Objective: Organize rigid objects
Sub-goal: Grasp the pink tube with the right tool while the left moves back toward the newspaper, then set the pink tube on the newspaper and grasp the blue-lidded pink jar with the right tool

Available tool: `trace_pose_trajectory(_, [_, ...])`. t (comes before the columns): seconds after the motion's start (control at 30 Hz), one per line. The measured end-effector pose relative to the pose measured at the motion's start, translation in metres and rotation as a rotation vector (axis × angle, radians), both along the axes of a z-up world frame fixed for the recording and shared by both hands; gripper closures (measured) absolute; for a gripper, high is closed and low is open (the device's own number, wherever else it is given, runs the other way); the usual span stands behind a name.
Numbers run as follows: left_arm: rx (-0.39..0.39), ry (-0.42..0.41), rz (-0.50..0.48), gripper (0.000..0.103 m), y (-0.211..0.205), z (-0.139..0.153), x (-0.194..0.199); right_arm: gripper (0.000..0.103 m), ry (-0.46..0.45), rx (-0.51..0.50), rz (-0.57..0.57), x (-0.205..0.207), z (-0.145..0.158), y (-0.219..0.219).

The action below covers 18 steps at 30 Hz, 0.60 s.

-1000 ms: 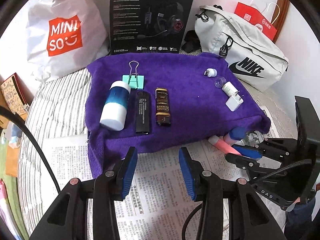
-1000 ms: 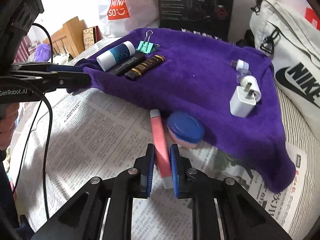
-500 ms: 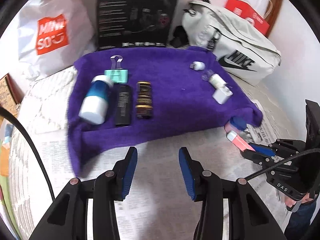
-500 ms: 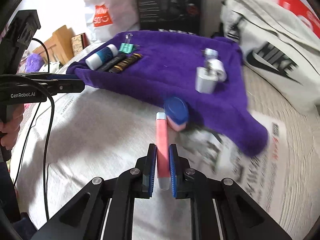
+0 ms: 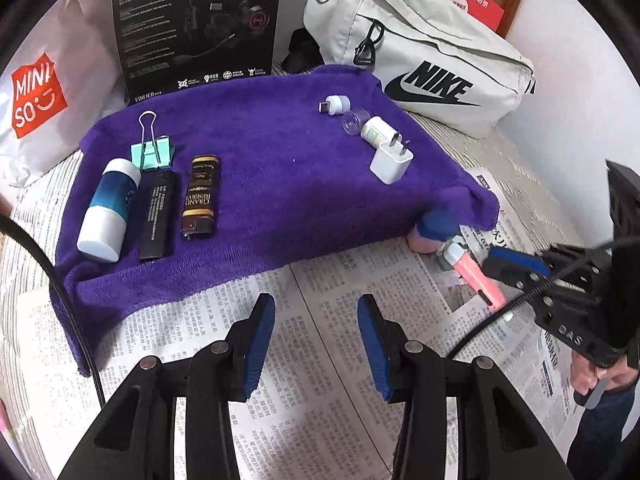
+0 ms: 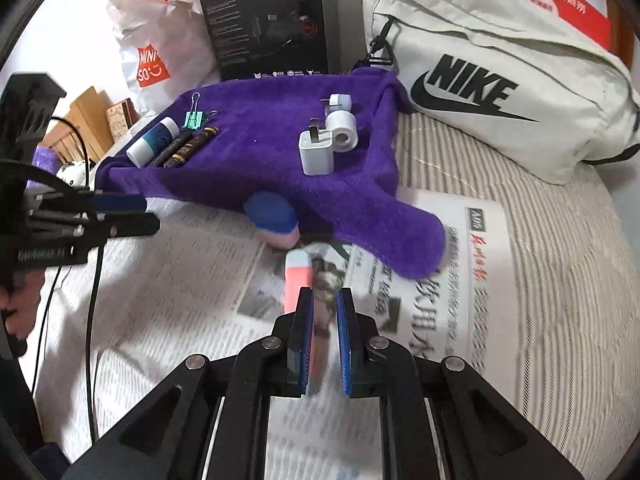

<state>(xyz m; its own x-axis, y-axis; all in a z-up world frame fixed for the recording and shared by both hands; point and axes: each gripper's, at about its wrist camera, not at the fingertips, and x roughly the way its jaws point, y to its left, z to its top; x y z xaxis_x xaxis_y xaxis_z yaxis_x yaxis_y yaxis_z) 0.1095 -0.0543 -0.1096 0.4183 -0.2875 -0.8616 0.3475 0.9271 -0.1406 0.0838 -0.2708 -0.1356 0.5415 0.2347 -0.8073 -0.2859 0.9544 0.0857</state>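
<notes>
My right gripper (image 6: 324,300) is shut on a pink tube (image 6: 298,280) with a pale cap, held just above the newspaper (image 6: 440,280). The left wrist view shows that tube (image 5: 472,272) in the right gripper (image 5: 500,270), close to a blue-lidded pink jar (image 5: 434,228) tucked under the edge of the purple towel (image 5: 280,168). Lined up on the towel's left are a white-and-blue bottle (image 5: 110,208), a black lighter (image 5: 158,216), a brown lighter (image 5: 200,196) and a green binder clip (image 5: 152,152). My left gripper (image 5: 315,320) hangs open over the newspaper, holding nothing.
A white charger (image 5: 390,160), a small white bottle (image 5: 374,128) and a USB adapter (image 5: 336,105) lie on the towel's right. Behind it stand a Nike bag (image 5: 420,52), a black headset box (image 5: 196,24) and a Miniso bag (image 5: 36,96). A hand (image 5: 592,376) grips the right handle.
The right gripper, still shut on the pink tube, has drawn it back from the jar and rolled. The left gripper has drifted sideways over the newspaper, its jaws unchanged.
</notes>
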Motion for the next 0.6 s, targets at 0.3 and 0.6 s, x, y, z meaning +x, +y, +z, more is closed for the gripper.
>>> trace_pose_trajectory(0.3, [0.012, 0.006, 0.021, 0.062, 0.010, -0.001, 0.002, 0.090, 0.002, 0.005, 0.048, 0.009, 0.000, 0.018])
trace_pose_trajectory(0.6, [0.017, 0.009, 0.022, 0.062, 0.017, -0.003, 0.002, 0.066, -0.029, -0.016, 0.082, 0.032, 0.003, 0.041])
